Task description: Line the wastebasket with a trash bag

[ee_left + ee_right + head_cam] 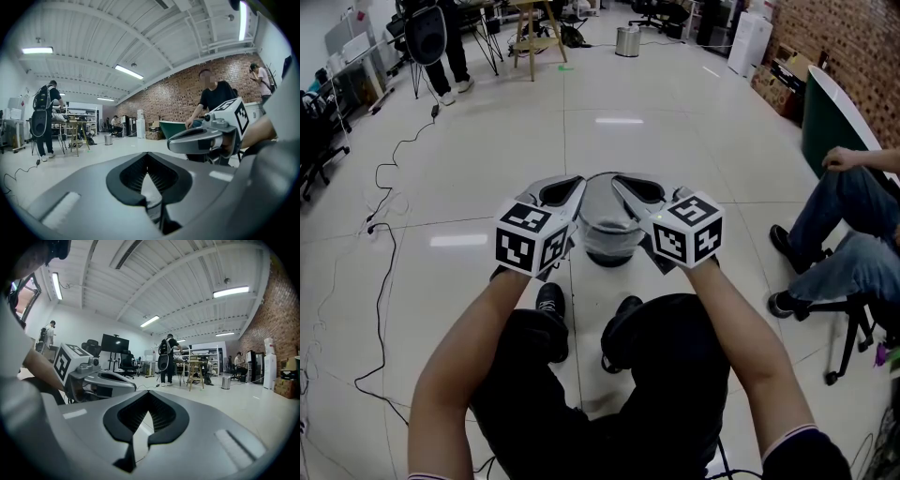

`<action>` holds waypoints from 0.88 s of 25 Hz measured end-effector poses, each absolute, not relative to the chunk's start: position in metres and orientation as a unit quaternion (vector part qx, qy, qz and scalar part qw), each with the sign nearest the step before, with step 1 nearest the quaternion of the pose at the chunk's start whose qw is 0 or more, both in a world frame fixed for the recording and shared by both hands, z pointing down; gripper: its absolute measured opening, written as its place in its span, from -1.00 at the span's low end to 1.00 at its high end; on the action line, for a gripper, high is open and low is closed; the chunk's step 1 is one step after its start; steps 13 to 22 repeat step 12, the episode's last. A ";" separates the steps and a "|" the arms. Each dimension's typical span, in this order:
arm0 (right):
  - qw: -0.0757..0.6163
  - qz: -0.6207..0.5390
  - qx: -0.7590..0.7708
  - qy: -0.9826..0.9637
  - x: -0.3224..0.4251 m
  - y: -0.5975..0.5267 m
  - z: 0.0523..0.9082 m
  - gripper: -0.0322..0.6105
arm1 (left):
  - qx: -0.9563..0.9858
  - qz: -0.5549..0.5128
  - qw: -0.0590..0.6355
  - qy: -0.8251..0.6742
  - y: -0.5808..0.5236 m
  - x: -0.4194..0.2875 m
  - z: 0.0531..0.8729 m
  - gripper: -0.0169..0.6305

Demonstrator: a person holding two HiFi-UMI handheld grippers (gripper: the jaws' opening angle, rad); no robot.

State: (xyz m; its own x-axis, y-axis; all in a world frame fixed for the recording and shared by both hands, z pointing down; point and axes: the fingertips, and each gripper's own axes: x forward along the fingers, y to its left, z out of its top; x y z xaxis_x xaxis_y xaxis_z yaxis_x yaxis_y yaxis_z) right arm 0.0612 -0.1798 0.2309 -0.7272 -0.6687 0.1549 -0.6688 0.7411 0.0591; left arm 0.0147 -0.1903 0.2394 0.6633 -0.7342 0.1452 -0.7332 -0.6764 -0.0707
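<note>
My left gripper [577,184] and right gripper [619,184] both have their jaws pressed together, tips at the pale trash bag [607,211] draped over the wastebasket [610,257] on the floor (whether they nip any film, I can't tell); I judge the bag is in, with its rim not yet folded down

No readable text, label or number shows anywhere

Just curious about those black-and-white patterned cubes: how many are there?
2. The left cube rides on the left tool; the right cube rides on the right tool. None seem hidden elsewhere.
</note>
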 end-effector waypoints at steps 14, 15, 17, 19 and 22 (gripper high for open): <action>0.083 -0.001 0.359 -0.930 0.058 -0.177 0.235 -0.90 | -0.913 -0.080 0.005 0.399 -0.187 0.015 0.243 -0.91; 0.083 -0.001 0.359 -0.930 0.058 -0.177 0.235 -0.90 | -0.913 -0.080 0.005 0.399 -0.187 0.015 0.243 -0.91; 0.083 -0.001 0.359 -0.930 0.058 -0.177 0.235 -0.90 | -0.913 -0.080 0.005 0.399 -0.187 0.015 0.243 -0.91; 0.083 -0.001 0.359 -0.930 0.058 -0.177 0.235 -0.90 | -0.913 -0.080 0.005 0.399 -0.187 0.015 0.243 -0.91; 0.083 -0.001 0.359 -0.930 0.058 -0.177 0.235 -0.90 | -0.913 -0.080 0.005 0.399 -0.187 0.015 0.243 -0.91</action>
